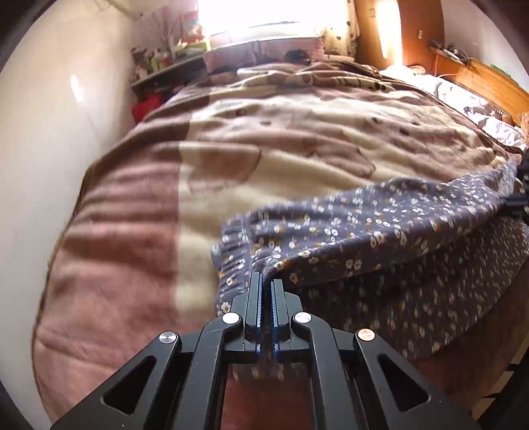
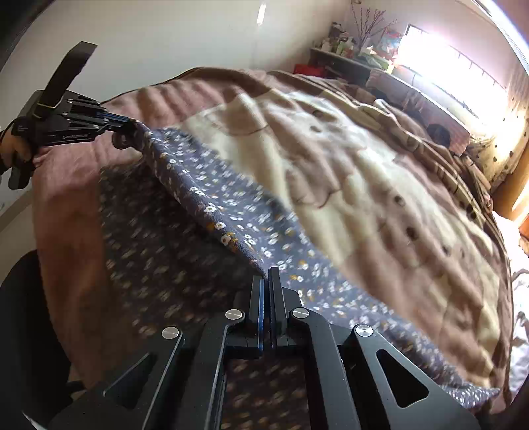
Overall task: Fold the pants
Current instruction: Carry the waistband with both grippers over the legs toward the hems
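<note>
Pinching a fold edge of the floral pants (image 1: 363,228) between clenched jaws, the left gripper (image 1: 267,281) and the right gripper (image 2: 267,274) each clamp one end, stretching the cloth taut between them above its lower layer so the fold can probably be laid flat. Beyond lies the brown-and-cream blanket (image 1: 281,142) covering the bed; farther off, a cluttered shelf (image 1: 165,66) stands beside the bright window (image 1: 271,16).

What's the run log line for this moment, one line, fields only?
stage: fold underway | left claw: shut on floral pants | right claw: shut on floral pants | pants edge: lifted, stretched between claws | surface: blanket
</note>
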`<state>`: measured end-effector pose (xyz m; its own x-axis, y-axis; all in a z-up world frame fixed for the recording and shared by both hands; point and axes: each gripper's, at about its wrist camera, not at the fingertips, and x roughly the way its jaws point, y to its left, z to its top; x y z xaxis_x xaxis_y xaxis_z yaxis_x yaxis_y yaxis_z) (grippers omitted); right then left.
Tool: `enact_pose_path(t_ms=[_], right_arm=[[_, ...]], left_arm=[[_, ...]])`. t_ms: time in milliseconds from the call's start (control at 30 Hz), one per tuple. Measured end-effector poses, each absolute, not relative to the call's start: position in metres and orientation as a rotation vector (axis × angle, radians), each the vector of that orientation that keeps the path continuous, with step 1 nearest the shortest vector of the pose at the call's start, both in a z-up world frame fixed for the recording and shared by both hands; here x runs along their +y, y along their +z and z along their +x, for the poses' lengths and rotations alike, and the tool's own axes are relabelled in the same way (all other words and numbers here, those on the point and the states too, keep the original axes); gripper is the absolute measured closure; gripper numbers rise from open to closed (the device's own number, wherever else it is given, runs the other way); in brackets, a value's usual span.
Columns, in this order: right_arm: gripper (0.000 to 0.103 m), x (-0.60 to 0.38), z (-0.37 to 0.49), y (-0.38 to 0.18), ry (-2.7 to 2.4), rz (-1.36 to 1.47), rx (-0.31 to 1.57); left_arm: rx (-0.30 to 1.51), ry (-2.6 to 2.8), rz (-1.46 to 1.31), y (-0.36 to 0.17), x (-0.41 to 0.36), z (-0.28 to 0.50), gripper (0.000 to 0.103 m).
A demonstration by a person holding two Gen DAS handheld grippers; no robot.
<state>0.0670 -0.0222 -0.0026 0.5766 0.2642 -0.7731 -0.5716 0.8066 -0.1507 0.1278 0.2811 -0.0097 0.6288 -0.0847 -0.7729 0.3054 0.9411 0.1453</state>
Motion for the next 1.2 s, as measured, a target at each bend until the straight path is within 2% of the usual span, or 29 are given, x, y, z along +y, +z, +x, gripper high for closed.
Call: enact_pose_path(t_ms=[467,833,1000,1200], right_arm=[[0.101,-0.008,0.022,-0.046,0.511,-0.419,0.918],[0.101,0.005,0.012,-0.074,0.506,-0.453,0.968],[0.1,0.007,0.013,-0.079,0.505,-0.446,0.99],[0.096,-0.007,0.017,-0.067,0.53,-0.306,1.002]], left_arm=[[0.919,-0.207,0.181,-0.041,0.299,0.088,0.101],[0.962,-0.186,0.168,-0.047,0.308,0.086,0.101],[0.936,-0.125,0.024,-0.032,0.326,0.079,0.101],[0.885,-0.101,-0.099,-0.009,0.333,0.081,0.089]])
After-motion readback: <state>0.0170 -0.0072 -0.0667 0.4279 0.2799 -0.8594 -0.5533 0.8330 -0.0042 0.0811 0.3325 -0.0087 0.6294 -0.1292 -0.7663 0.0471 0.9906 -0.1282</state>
